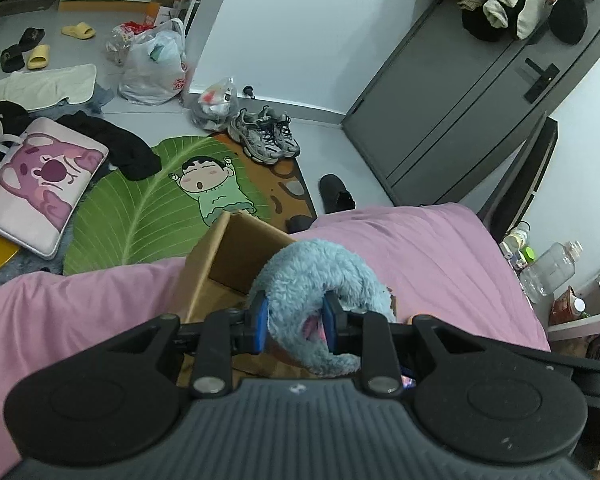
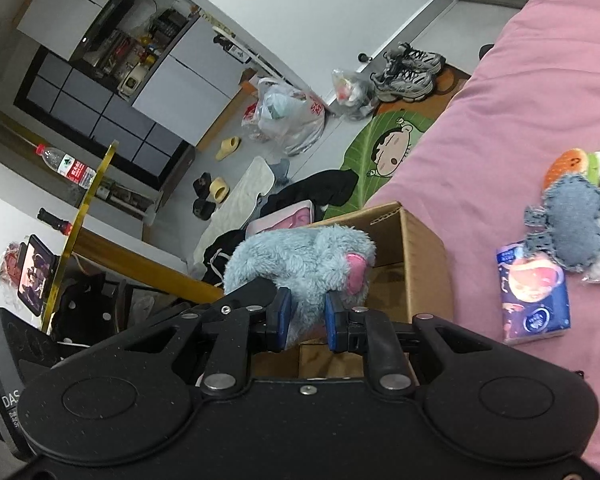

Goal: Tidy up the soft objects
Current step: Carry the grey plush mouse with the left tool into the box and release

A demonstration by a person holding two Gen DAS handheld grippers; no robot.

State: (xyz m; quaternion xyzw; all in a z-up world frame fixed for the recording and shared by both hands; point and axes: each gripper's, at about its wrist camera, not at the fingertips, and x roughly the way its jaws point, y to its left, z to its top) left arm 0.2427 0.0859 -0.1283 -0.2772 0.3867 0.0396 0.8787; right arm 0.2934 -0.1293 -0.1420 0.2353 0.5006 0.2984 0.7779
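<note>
Your left gripper (image 1: pixel 296 322) has its blue fingers (image 1: pixel 261 322) pinched onto the fluffy blue plush toy (image 1: pixel 320 280), and your right gripper (image 2: pixel 305 322) is clamped on the same plush toy (image 2: pixel 296 260) from its own side, pink patch facing right. So both sets of fingers are holding fur, nothing slack.

Using the cardboard box (image 1: pixel 228 256) as the anchor, going left to right: left of the box the pink bedsheet (image 1: pixel 60 320) runs up to the bed edge, and past that edge on the floor you've got the green leaf rug (image 1: pixel 140 208) with the purple-bear pouch (image 1: pixel 40 184) and black clothes on it. The box itself sits open-topped right at that bed edge, and the toy hangs just above its near rim, over the opening. In the right wrist view the box (image 2: pixel 416 264) has open sheet right of its side wall, then the tissue pack (image 2: pixel 534 292) lying flat, and the denim plush (image 2: pixel 572 232) with more stuffed toys just beyond it, all well apart from the box.
</note>
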